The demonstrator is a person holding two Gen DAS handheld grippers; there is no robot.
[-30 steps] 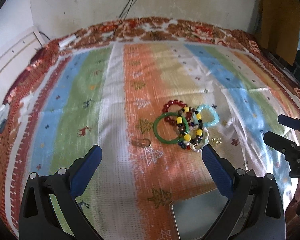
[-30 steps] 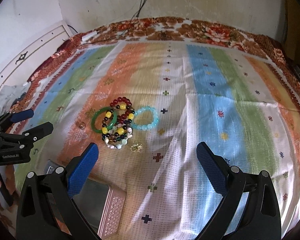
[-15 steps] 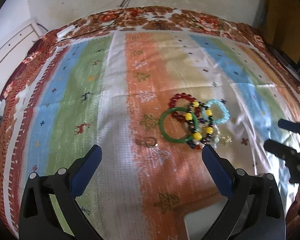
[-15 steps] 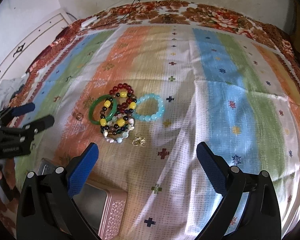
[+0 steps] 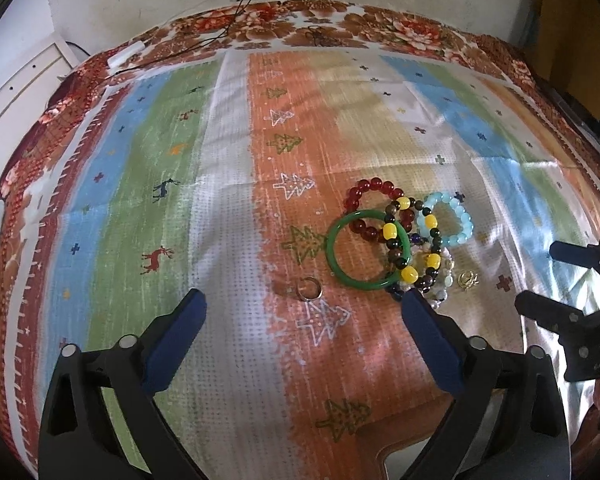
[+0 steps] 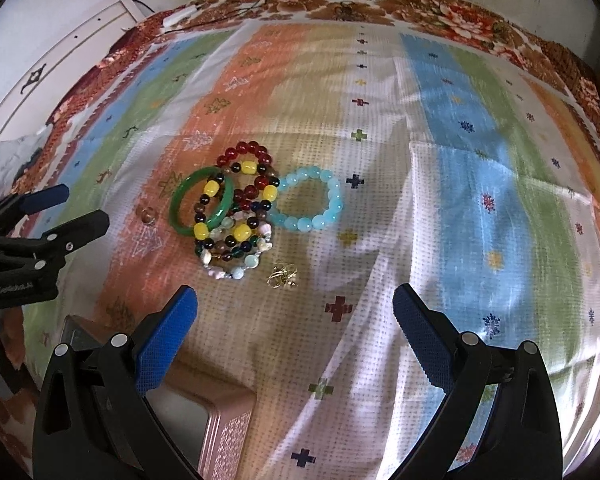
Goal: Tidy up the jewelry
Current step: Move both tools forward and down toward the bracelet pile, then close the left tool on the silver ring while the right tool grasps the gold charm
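Both grippers hover over a woven striped cloth (image 6: 451,208) with little cross and tree motifs. The left gripper (image 5: 303,322) has its blue ribbed pads spread wide, empty, a small metal ring (image 5: 308,289) lying just beyond them. The right gripper (image 6: 295,312) is equally wide and empty.

Mid-cloth sits a tangled heap: a smooth glossy green bangle (image 6: 202,202), a round red bead bracelet (image 6: 247,151) behind it, a dark strand with fat yellow beads (image 6: 236,216) draped across both, and a pale pearly strand underneath. A translucent light-blue bead bracelet (image 6: 317,202) touches the heap's right side. A wiry gold trinket (image 6: 282,276) lies near, just apart. A pinkish metal tin (image 6: 216,420), embossed on its side, stands open at the near left.
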